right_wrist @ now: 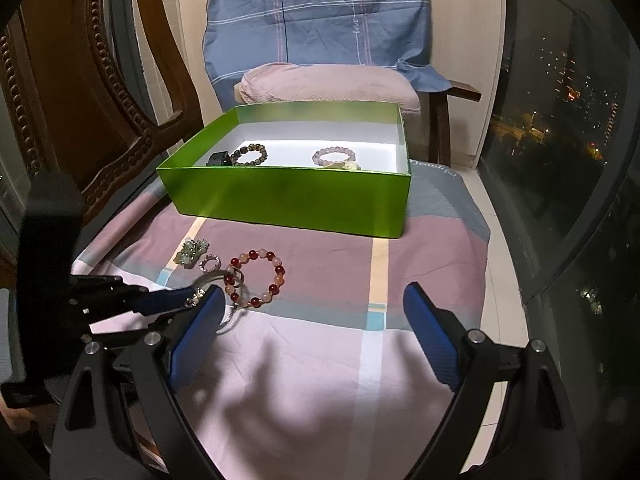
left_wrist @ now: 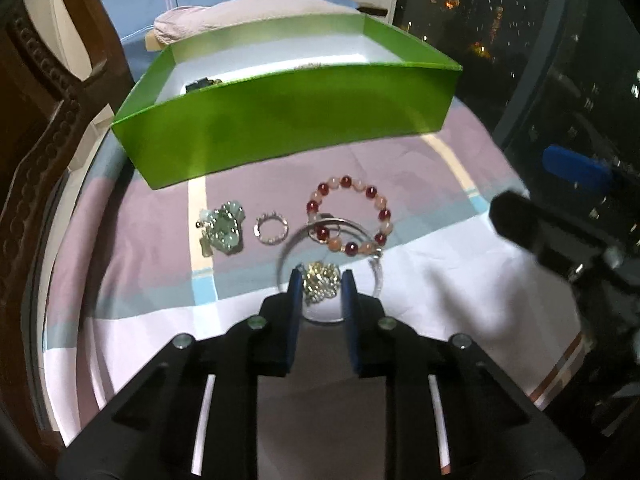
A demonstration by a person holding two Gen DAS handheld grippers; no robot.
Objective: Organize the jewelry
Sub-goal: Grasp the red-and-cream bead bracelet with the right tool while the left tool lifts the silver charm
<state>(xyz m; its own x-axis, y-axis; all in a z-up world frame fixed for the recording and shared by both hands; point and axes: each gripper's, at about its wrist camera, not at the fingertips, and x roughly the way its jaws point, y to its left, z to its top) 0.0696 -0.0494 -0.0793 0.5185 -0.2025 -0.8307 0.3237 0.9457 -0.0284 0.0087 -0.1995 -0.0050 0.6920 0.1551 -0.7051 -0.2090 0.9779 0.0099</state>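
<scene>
While tilted steeply down, L tool (left_wrist: 320, 280) pads flank gold chain (left_wrist: 320, 282).

The left wrist view looked steeply down along its own tool (left_wrist: 320, 280), close over the checked cloth (left_wrist: 152, 264), with the green box (left_wrist: 280, 128) just beyond and a dark window at its right edge. The right wrist view sat farther back and higher, facing the same way, and saw into the green box (right_wrist: 288, 196). Both shared the red bead bracelet (left_wrist: 348, 212) (right_wrist: 256, 276), the cloth, the box and the blue pillow behind it; each also caught the other tool at its side.
</scene>
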